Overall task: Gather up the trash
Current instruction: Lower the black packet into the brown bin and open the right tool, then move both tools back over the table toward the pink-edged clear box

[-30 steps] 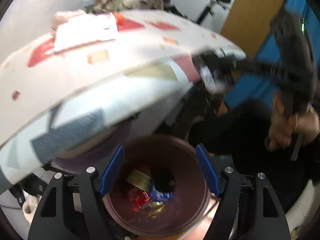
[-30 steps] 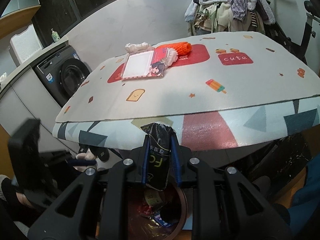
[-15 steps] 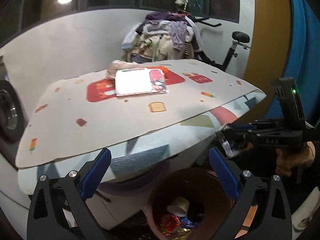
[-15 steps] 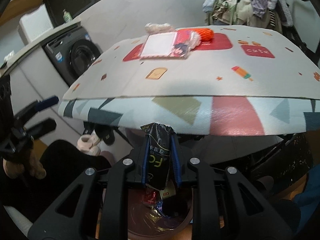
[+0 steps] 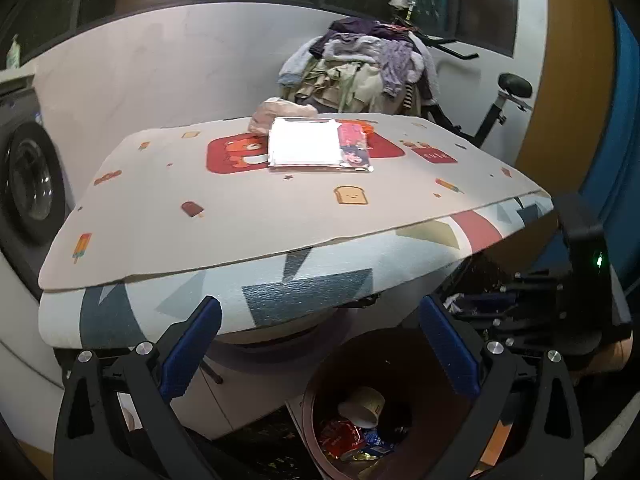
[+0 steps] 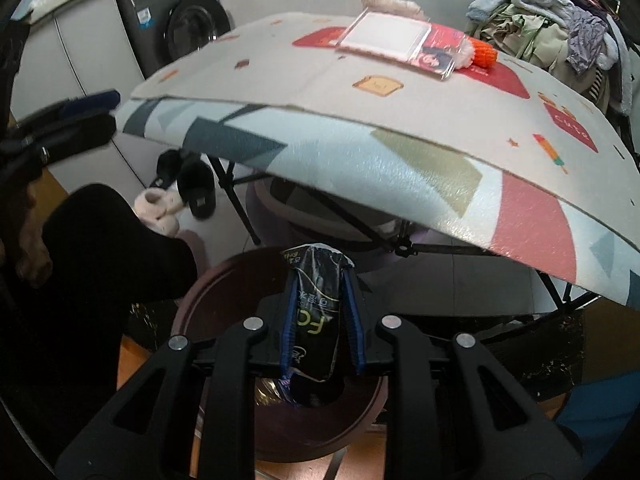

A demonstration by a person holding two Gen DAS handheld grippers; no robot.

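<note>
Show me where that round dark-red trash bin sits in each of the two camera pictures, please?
Left wrist view: the trash bin is at the bottom, right of centre, under the table edge, with a paper cup and wrappers inside.
Right wrist view: the bin is at bottom centre, partly hidden behind the right gripper and its black wrapper.
Shared landmark: the white tablet-like board on the tabletop.
</note>
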